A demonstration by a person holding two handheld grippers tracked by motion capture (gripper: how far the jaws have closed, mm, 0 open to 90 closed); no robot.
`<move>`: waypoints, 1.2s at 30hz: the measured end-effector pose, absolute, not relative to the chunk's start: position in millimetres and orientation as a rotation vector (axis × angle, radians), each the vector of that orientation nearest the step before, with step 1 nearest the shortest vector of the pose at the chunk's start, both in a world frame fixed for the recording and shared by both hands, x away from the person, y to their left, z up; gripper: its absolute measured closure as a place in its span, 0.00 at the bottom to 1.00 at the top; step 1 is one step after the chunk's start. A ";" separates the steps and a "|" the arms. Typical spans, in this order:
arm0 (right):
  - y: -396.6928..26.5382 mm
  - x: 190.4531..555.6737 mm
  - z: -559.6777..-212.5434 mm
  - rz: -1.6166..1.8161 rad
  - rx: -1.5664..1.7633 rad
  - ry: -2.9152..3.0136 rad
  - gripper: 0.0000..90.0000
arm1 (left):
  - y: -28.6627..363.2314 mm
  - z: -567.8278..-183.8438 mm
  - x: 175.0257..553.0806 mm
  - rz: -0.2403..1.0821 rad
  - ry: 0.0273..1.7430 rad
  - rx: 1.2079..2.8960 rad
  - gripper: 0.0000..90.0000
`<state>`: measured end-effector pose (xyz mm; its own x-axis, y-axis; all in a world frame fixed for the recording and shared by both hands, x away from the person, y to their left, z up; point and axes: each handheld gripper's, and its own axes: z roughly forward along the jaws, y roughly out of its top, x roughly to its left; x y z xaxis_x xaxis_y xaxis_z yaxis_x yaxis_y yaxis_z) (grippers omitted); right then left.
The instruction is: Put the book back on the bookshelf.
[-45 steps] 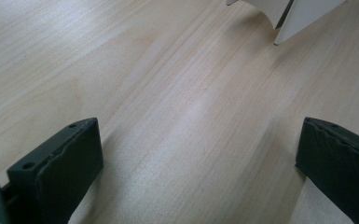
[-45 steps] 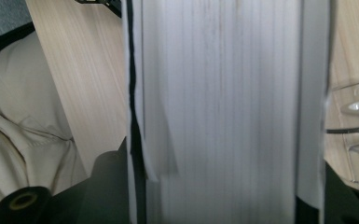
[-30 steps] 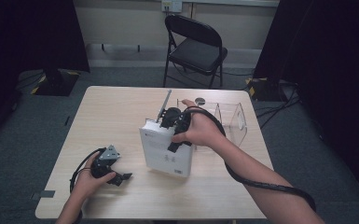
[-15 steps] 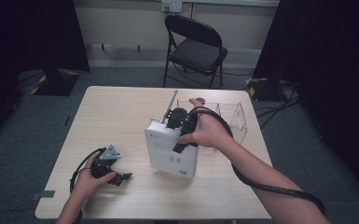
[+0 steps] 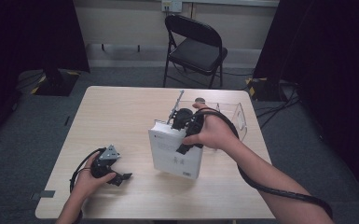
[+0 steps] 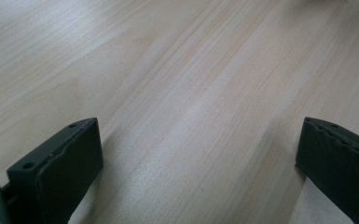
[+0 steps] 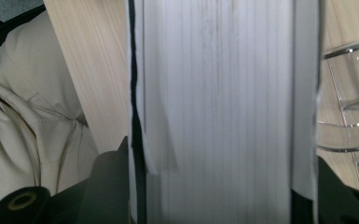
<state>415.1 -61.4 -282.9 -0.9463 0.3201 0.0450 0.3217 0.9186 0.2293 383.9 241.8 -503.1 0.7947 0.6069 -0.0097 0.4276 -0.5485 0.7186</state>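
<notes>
A thick white book [image 5: 176, 151] stands tilted near the table's middle, page edges [image 7: 219, 107] upward.

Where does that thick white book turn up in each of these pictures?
High view: white book at table centre, clamped by the right gripper.
Right gripper view: its page edges run down the middle.
Left gripper view: bare wooden table.
Shared landmark: the table.

Light falls from overhead onto the counter [image 5: 121, 121], leaving the room's sides and the curtains nearly black. Shadows on the wood are soft and short. The high view is a little grainy. Up close, the book's [image 7: 219, 107] page edges are smeared and out of focus, and the wood grain softens toward the far edge.
</notes>
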 end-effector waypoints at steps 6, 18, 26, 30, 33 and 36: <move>-68.5 414.2 -282.5 -0.361 -0.536 -3.069 0.58 | 241.9 -503.1 384.0 0.309 0.759 2.236 0.00; -86.6 412.7 -281.7 -0.372 -0.584 -3.060 0.58 | 241.9 -503.1 384.1 0.310 0.758 2.236 0.00; -97.5 411.5 -279.4 -0.390 -0.608 -3.050 0.59 | 242.1 -503.1 384.2 0.309 0.756 2.237 0.00; -103.4 410.5 -278.8 -0.404 -0.635 -3.038 0.58 | 242.1 -503.1 384.2 0.308 0.756 2.237 0.00; -106.8 410.6 -278.9 -0.395 -0.652 -3.032 0.58 | 242.1 -503.0 384.2 0.309 0.756 2.238 0.00; -109.0 410.4 -279.2 -0.393 -0.652 -3.035 0.58 | 242.1 -503.0 384.2 0.309 0.756 2.238 0.00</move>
